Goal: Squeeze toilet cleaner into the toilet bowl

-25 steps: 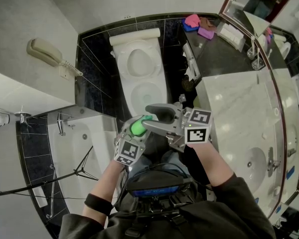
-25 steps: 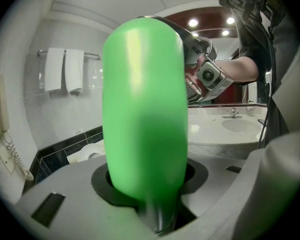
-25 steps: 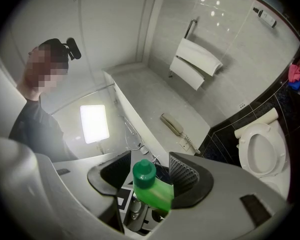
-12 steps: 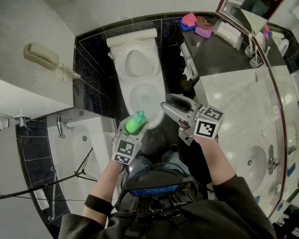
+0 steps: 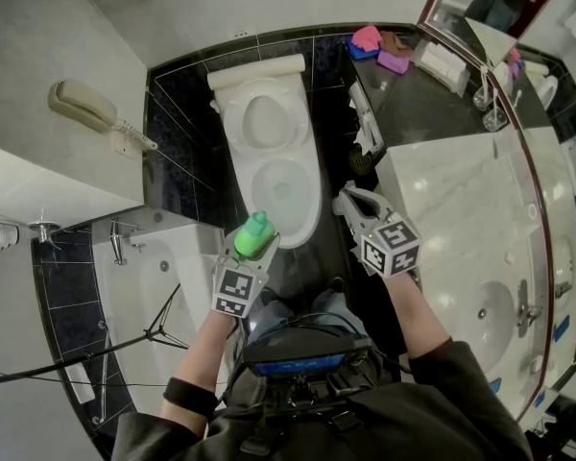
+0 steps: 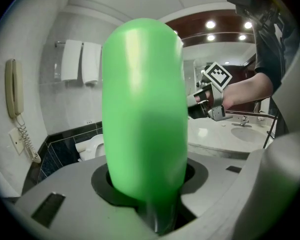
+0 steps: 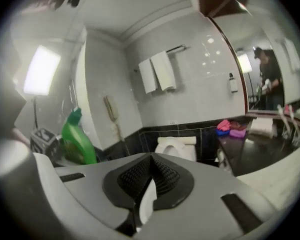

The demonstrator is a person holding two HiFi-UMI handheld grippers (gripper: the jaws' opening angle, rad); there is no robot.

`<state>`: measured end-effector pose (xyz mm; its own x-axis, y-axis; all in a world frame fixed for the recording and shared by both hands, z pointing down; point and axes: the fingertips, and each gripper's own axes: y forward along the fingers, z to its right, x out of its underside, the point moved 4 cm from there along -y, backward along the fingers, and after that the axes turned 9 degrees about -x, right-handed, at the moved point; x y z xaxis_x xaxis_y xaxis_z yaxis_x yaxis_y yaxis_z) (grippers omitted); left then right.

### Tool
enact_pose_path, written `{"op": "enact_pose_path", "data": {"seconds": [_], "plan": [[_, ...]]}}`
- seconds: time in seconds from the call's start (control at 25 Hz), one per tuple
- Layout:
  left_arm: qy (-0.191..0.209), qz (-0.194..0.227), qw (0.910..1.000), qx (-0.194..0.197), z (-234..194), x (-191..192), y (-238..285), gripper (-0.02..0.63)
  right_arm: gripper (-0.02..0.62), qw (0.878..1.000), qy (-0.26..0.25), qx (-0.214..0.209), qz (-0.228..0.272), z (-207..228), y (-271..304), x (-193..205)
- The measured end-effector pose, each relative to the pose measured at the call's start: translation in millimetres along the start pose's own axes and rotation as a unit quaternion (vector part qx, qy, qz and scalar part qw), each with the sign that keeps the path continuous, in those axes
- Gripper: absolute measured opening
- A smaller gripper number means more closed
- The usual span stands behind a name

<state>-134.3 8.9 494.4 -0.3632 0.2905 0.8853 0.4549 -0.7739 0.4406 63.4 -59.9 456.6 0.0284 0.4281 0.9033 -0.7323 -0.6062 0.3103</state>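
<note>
L gripper [image 5: 250,251] grips cleaner bottle [image 5: 255,234]; R gripper [image 5: 349,199] just closed empty, nearby.

The toilet bowl [image 5: 284,188] lies open from above, lid [image 5: 264,118] raised behind it; a green bottle [image 5: 254,236] hangs at its near rim; bathtub [image 5: 163,286] closes the left, marble worktop [image 5: 461,209] the right; narrow dark floor [image 5: 334,161] strips between.

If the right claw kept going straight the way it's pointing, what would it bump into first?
Probably the white porcelain toilet: it sits dead ahead of the right claw, which has just closed empty, though depth is hard to judge.
</note>
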Motion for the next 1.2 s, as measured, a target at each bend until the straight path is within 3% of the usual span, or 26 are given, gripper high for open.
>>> {"op": "enact_pose_path", "data": {"seconds": [0.08,0.16,0.32,0.76,1.2], "plan": [[-0.005,0.000,1.0000,-0.005,-3,1,-2,0.193,0.003,0.998,-0.037,0.035,-0.030,3,1,10],[-0.009,0.000,0.9999,-0.009,-5,2,-4,0.193,0.003,0.998,-0.028,0.043,-0.037,4,1,19],[-0.018,0.001,0.9997,-0.015,-7,4,-6,0.193,0.003,0.998,0.009,0.037,-0.041,7,2,34],[-0.030,0.011,0.9988,-0.037,-9,1,-11,0.193,0.003,0.997,0.042,0.033,-0.057,8,-7,51],[-0.011,0.014,0.9995,-0.026,8,-15,7,0.193,0.003,0.997,0.062,0.020,-0.050,20,-22,58]]}}
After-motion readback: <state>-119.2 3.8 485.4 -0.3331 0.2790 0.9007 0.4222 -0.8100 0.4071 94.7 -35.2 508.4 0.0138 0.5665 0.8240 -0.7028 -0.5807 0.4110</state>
